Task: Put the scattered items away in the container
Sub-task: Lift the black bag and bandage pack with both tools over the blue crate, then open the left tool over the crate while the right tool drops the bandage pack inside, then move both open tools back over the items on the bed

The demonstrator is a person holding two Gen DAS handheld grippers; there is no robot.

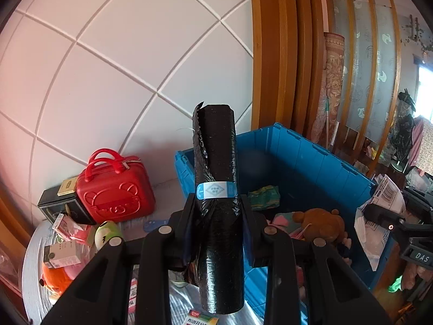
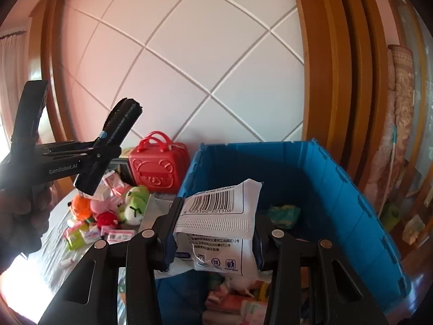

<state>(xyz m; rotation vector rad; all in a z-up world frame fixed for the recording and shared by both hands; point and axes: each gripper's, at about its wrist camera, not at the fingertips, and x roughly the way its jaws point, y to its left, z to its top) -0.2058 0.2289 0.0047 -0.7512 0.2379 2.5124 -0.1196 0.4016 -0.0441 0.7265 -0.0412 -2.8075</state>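
Note:
My left gripper (image 1: 217, 205) is shut on a black roll of bin bags (image 1: 216, 162) with a blue band, held upright near the left rim of the blue crate (image 1: 311, 151). It also shows in the right wrist view (image 2: 101, 146), with the roll (image 2: 121, 120) raised over the scattered items. My right gripper (image 2: 215, 222) is shut on a white mask packet (image 2: 219, 211) with a barcode, above the crate (image 2: 338, 189). The packet also shows in the left wrist view (image 1: 384, 197). The crate holds a brown plush bear (image 1: 319, 222), a green packet (image 1: 263, 196) and several pink items.
A red bear-face case (image 1: 113, 187) and a dark box (image 1: 54, 205) stand against the tiled wall left of the crate. Plush toys (image 2: 108, 205) and small packets (image 2: 89, 233) lie on the silvery table surface (image 1: 32, 265). A wooden door frame (image 1: 273, 54) rises behind the crate.

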